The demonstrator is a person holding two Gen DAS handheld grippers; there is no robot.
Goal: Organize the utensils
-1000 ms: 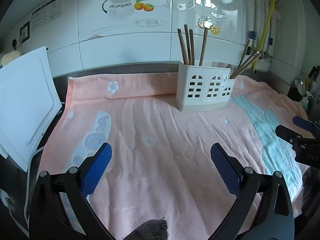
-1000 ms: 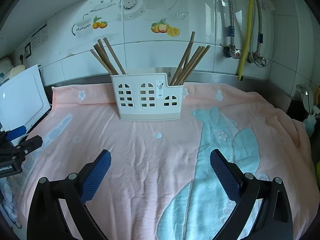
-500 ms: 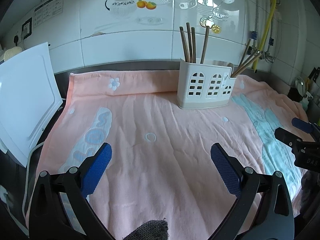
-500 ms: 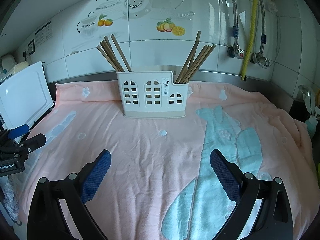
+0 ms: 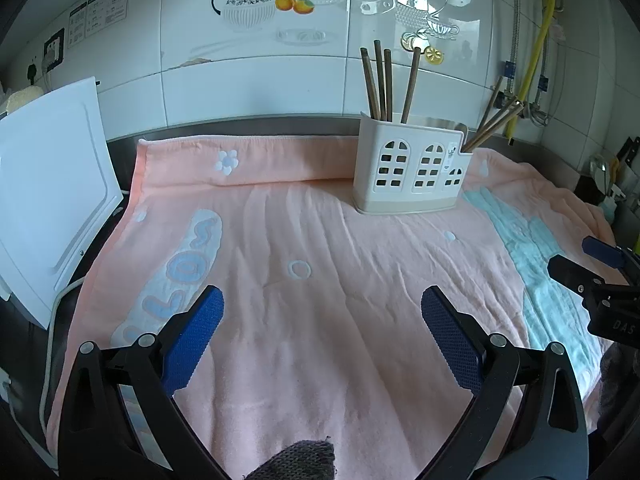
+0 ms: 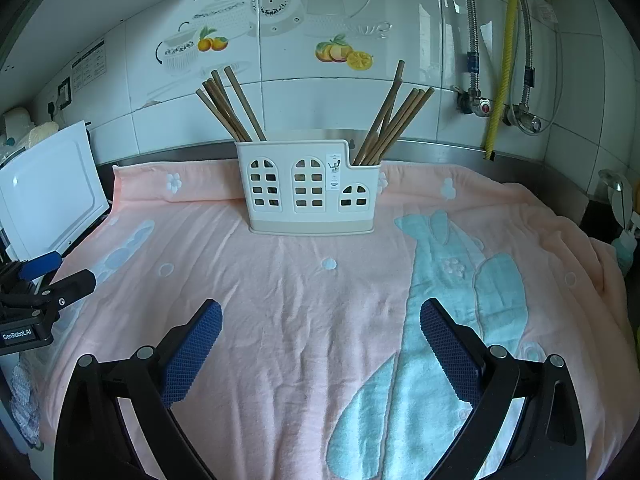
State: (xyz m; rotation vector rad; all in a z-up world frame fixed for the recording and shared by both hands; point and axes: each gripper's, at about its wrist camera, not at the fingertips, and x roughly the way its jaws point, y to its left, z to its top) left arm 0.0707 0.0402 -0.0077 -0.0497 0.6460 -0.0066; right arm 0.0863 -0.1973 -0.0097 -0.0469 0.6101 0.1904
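Both of my grippers hang over the pink towel [image 6: 304, 320] with nothing in them: the left gripper [image 5: 320, 334] has its jaws spread wide, the blue pads [image 5: 192, 336] well apart, and the right gripper [image 6: 320, 336] is released just the same. Everything turns on the white utensil holder [image 6: 308, 188], standing upright on the towel toward the back, close to the tiled wall [image 6: 360, 8]. In the holder's left compartment a bundle of brown chopsticks [image 6: 228, 108] leans out to the left; in its lower right compartment a second bundle [image 6: 394, 124] fans out to the right. I'd say they lean because each compartment is wider than its bundle, so the sticks rest on the rim. In front of the holder I see no loose utensils on the towel at all, which makes me judge the sorting finished or close to it. My jaws point toward the holder, empty, well short of it. To the holder's left a white board [image 5: 48, 184] leans at the towel's edge, away from my work.
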